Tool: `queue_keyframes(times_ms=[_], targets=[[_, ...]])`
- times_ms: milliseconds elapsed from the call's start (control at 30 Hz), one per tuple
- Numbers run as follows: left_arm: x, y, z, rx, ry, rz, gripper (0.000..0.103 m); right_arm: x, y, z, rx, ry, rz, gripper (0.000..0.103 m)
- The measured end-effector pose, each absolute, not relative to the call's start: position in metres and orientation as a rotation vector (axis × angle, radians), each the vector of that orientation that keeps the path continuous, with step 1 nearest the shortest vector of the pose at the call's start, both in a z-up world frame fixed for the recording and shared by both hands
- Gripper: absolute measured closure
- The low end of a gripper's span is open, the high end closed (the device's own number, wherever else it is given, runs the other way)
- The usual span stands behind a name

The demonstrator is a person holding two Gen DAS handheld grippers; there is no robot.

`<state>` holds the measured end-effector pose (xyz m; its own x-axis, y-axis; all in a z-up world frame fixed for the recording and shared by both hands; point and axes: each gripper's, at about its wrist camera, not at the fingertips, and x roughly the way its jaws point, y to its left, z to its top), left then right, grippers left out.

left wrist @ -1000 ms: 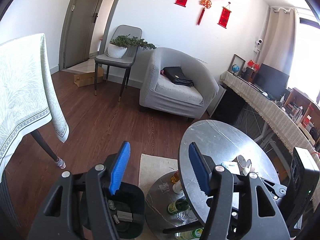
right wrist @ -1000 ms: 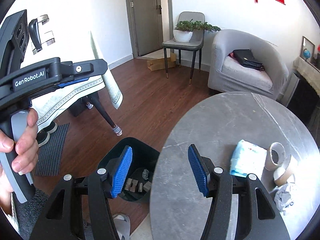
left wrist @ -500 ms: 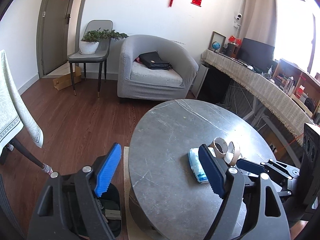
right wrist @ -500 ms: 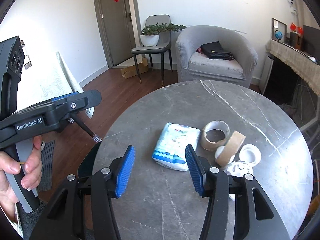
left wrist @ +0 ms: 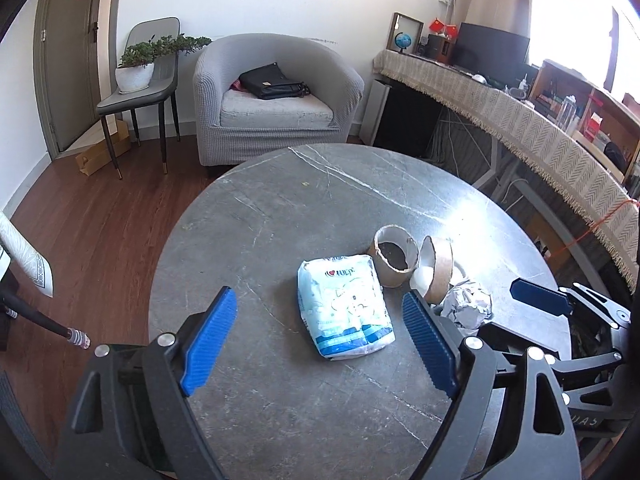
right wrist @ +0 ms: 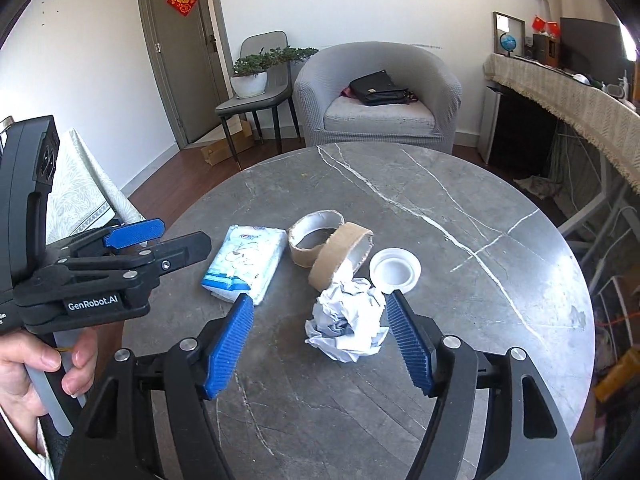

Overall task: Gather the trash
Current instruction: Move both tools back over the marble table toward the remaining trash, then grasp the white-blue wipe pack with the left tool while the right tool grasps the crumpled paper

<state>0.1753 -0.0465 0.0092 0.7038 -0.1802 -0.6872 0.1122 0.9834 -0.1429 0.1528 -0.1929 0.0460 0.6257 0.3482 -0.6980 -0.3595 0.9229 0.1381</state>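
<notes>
tissue pack [left wrist: 344,304] left of crumpled paper [left wrist: 468,304]

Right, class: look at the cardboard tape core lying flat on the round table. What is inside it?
Through the flat cardboard tape core only the grey round table shows; its ring is empty. The second core leans on its rim, hiding the part of its wall behind it.

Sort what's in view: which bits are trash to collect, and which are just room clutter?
Trash: tissue pack, two cardboard tape cores, crumpled paper, white lid.
Clutter: armchair, black bag, potted plant.
</notes>
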Motion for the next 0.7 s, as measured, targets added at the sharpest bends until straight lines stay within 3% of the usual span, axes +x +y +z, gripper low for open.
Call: queue_keyframes(times_ms=[700], targets=[[0.203, -0.081, -0.027, -0.041, 0.879, -0.100, 0.019, 0.152, -0.220, 0.024, 0.011, 0.878, 0.413, 0.028]])
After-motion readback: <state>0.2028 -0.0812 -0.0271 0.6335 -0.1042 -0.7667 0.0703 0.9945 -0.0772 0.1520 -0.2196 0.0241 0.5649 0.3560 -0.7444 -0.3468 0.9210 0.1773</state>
